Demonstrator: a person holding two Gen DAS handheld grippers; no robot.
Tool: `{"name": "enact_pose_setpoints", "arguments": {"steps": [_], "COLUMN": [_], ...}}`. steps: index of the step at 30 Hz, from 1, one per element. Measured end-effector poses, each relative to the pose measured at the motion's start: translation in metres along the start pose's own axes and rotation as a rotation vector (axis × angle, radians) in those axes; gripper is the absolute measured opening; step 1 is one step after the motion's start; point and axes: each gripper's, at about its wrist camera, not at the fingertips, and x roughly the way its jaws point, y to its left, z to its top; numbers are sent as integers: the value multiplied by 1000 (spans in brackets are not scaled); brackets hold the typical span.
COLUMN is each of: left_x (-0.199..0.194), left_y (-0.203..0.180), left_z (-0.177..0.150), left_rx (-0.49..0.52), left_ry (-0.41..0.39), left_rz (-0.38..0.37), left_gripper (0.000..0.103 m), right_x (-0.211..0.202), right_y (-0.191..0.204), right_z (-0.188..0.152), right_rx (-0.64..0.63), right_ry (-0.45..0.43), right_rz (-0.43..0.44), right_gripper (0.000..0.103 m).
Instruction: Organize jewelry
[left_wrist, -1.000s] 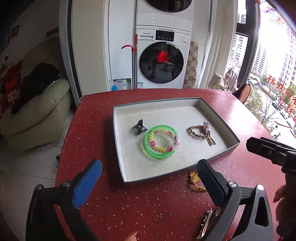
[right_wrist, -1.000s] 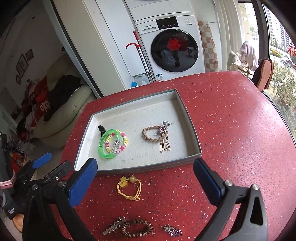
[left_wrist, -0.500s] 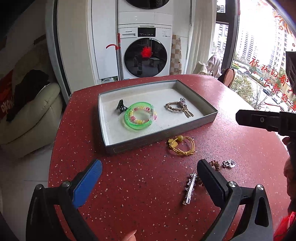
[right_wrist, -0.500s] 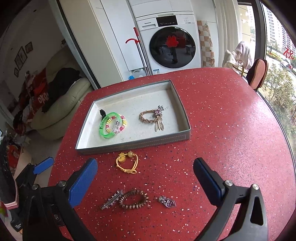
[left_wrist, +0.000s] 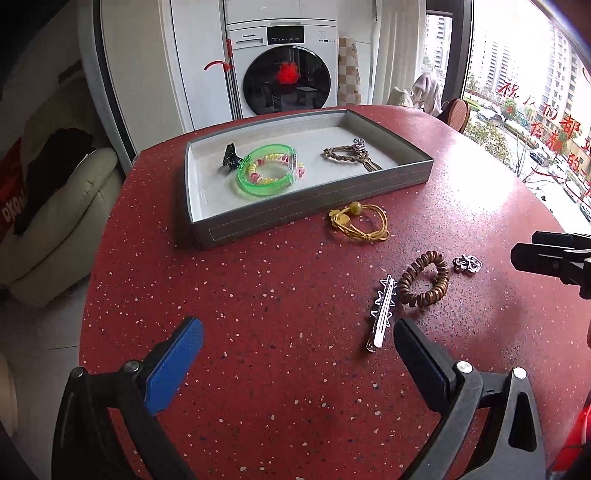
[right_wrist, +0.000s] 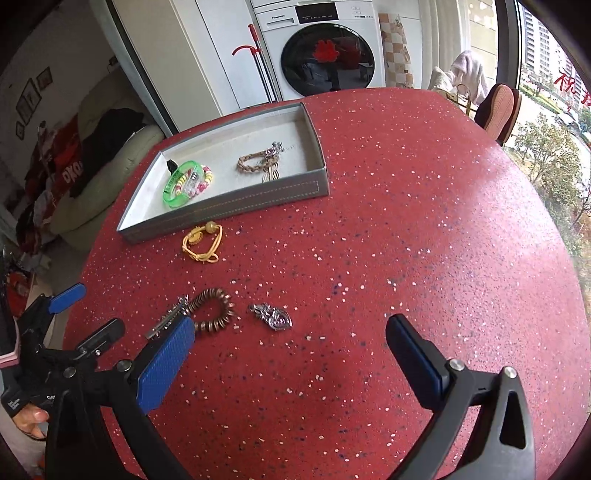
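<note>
Change: both grippers have pulled back from the grey tray (left_wrist: 310, 206) toward the near edge of the red speckled table (right_wrist: 424, 229); a second ago the tray filled the left wrist view, and now it sits far off with the loose pieces in plain sight.
Meaning for the task: this reads as the gap between one placement and the next pick, with the retreat bringing the remaining items within reach.
Left gripper (left_wrist: 295, 356): fingers spread wide, nothing between them, hovering above bare table with the silver star hair clip (left_wrist: 382, 314) just beside its right finger.
Right gripper (right_wrist: 291, 352): also spread wide and empty; the silver charm (right_wrist: 271, 316) lies just ahead of its gap.
In the tray: green bangle (left_wrist: 266, 170) around a multicoloured bead bracelet (left_wrist: 271, 173), a small black clip (left_wrist: 229, 157) beside them, and a braided tan bracelet (left_wrist: 347, 155) to the right.
On the table, unsorted: yellow cord bracelet (left_wrist: 360, 221) just outside the tray's front wall, brown bead bracelet (left_wrist: 424, 282) touching the hair clip's tip, and the charm.
Difference from earlier: the tray's contents look unchanged; only the viewpoints have moved.
Likely next: the charm or hair clip, judging by proximity.
</note>
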Motion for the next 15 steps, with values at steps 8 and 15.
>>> {"name": "enact_pose_setpoints", "arguments": {"steps": [8, 15], "left_x": [12, 23], "left_y": [-23, -32], "left_z": [-2, 2], "left_rx": [81, 117], "left_ry": [35, 59], "left_rz": [-51, -60], "left_gripper": [103, 103], "right_x": [11, 24], "right_y": [10, 17], "right_z": [-12, -9], "right_rx": [-108, -156], "right_ry": [24, 44], "right_rz": [-36, -45], "right_gripper": [102, 90]}}
